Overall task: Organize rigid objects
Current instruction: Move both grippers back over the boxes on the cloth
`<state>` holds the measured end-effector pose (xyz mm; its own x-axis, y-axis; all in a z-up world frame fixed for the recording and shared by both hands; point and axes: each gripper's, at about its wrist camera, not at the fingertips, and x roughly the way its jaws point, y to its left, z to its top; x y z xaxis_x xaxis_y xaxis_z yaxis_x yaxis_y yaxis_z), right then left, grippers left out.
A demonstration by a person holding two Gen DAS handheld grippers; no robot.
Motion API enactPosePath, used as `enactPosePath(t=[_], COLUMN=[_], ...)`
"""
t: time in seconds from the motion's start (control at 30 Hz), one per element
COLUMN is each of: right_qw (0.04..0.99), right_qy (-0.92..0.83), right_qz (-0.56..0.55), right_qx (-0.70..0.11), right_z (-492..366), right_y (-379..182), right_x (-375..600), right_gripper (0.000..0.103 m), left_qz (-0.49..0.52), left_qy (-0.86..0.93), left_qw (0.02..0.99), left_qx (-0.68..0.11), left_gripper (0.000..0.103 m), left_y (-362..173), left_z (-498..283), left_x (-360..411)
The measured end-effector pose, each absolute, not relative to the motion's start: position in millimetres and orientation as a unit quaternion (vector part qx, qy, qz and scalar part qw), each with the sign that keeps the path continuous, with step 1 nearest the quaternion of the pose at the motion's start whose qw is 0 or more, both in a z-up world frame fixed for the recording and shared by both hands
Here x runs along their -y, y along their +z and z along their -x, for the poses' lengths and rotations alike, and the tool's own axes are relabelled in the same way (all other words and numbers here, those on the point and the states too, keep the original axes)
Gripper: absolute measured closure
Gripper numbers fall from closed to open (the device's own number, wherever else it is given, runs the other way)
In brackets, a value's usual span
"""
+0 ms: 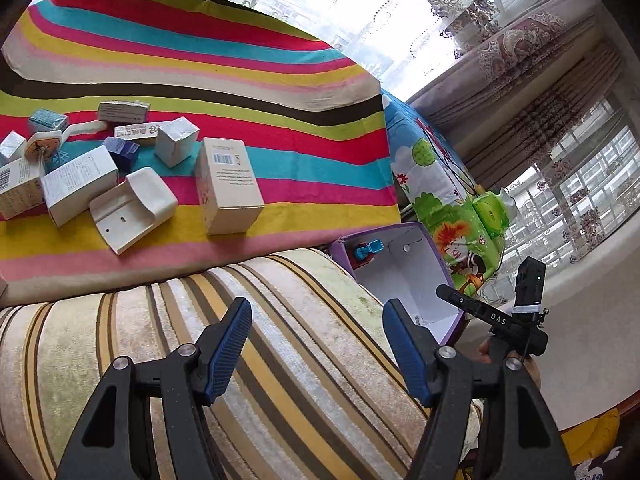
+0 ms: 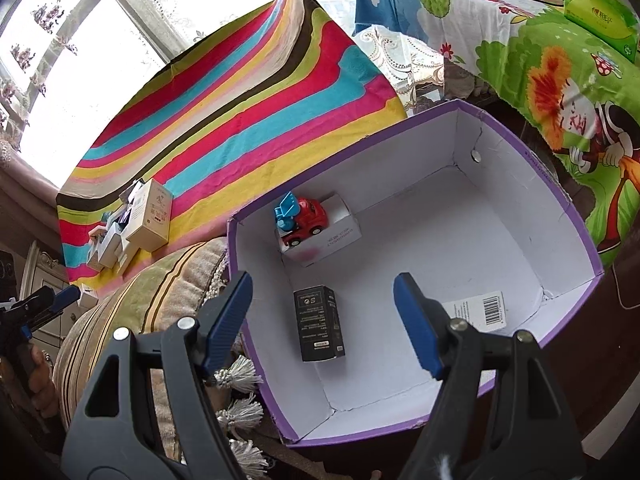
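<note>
Both tools empty, jaws standing wide, nothing between the pads. Left tool (image 1: 316, 344) hangs over the striped cushion (image 1: 240, 360); right tool (image 2: 324, 320) hangs over the open purple box (image 2: 576, 216).

Box contents, ahead of the right tool: black carton (image 2: 319, 323) flat on the floor just beyond the left pad; farther on, a white carton (image 2: 332, 236) against the far wall with a red toy truck (image 2: 301, 220) perched on top. Right half of the floor bare apart from a barcode label.

Still to sort: the heap of small cartons on the striped cloth (image 1: 200, 92), ahead and left of the left tool, past the cushion. Nearest is the tall beige carton (image 1: 229, 186) standing upright and apart from the rest; left of it a white plastic holder (image 1: 134, 210), then white and blue boxes crowded and touching.

Step in hand, as I read it: left tool goes for the next piece.

- Take the beige carton first; it stands clear, so neighbours stay undisturbed.
- Square the pads to its two narrow flat faces, grip at mid-height, close firmly; cardboard may dent.
- Lift straight before crossing the cushion.
- Set it on the bare floor to the right of the black carton; keep clear of the truck, which looks ready to roll off.
- Right tool should pull aside from the box mouth.
</note>
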<state>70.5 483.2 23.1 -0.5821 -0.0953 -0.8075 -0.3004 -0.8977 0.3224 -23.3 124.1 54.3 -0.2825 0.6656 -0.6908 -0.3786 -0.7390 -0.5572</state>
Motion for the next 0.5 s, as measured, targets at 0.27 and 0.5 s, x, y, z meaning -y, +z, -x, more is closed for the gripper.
enactPosePath(t=[0.27,0.5], right_qw=[0.009,-0.022], right_qy=[0.865,0.866], right_qz=[0.472,0.481], right_qx=[-0.172,-0.132], right_z=[-49.6,-30.6], right_y=[38.1,48.7], right_x=[-427.8,-383.7], right_gripper=[0.027,0.025], left_qz=[0.466,0.499], left_qy=[0.838,0.833], left_qw=[0.226,0.081], left_qx=[0.169,0.226], left_gripper=[0.034,0.033], left_y=[55.2,31.4], left_z=[32.2,54.2], left_x=[-25.7,66.5])
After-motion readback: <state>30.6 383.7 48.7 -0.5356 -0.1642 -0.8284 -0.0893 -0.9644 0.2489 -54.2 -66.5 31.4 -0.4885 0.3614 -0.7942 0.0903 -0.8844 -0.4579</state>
